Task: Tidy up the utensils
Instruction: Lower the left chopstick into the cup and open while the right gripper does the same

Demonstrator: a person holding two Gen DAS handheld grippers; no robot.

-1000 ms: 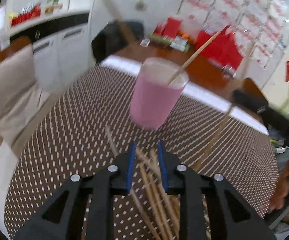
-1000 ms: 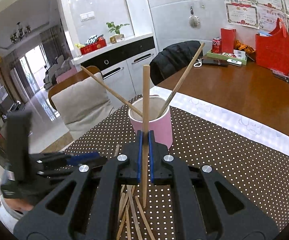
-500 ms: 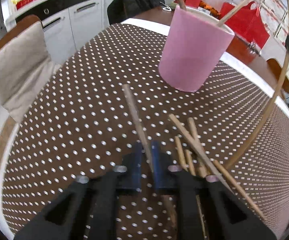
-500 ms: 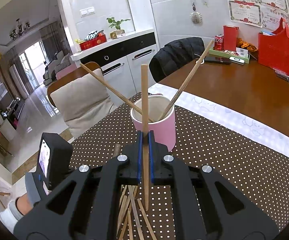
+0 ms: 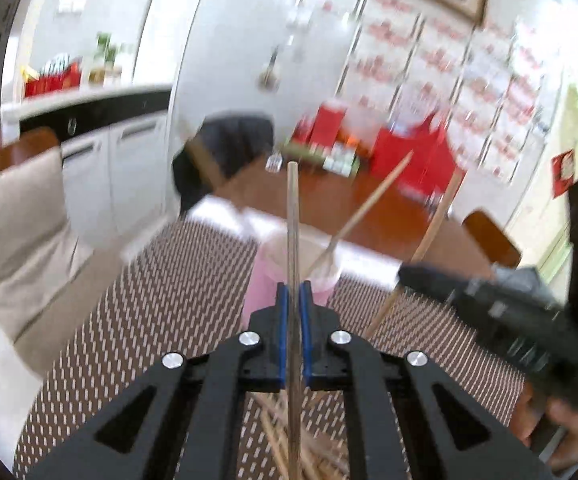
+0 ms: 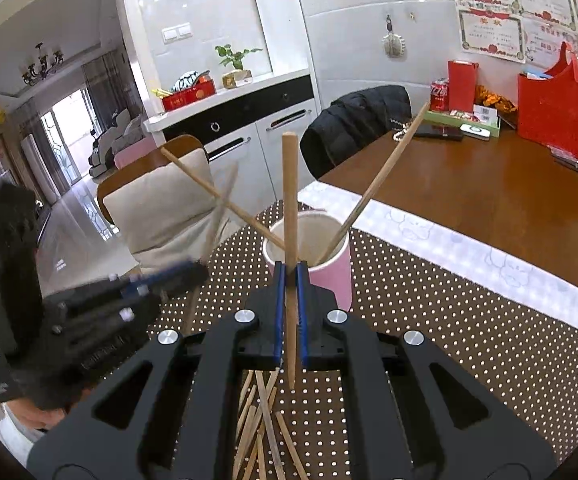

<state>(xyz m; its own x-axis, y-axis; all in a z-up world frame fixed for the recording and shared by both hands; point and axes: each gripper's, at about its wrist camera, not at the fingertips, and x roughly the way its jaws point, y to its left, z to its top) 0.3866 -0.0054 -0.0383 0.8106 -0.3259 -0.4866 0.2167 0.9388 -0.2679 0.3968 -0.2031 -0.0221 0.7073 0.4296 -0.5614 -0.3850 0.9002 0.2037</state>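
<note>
While each gripper clamps a chopstick [image 6: 289,216] upright, two lean in the pink cup [image 6: 331,276]

**Cup ahead, loose chopsticks in front of it**

On the table [image 6: 489,200] lies a dotted mat [image 6: 469,344]. The cup [image 6: 331,276] stands on the mat, with two chopsticks [image 6: 377,184] in it leaning apart, one left, one right. A heap of loose chopsticks [image 6: 261,420] lies on the mat nearer than the cup. The right tool [image 6: 290,312] sits between heap and cup, the left tool [image 6: 157,284] to its left. Behind the table's left end stands a chair [image 6: 161,200]; a jacket [image 6: 361,124] lies at the far edge.
</note>
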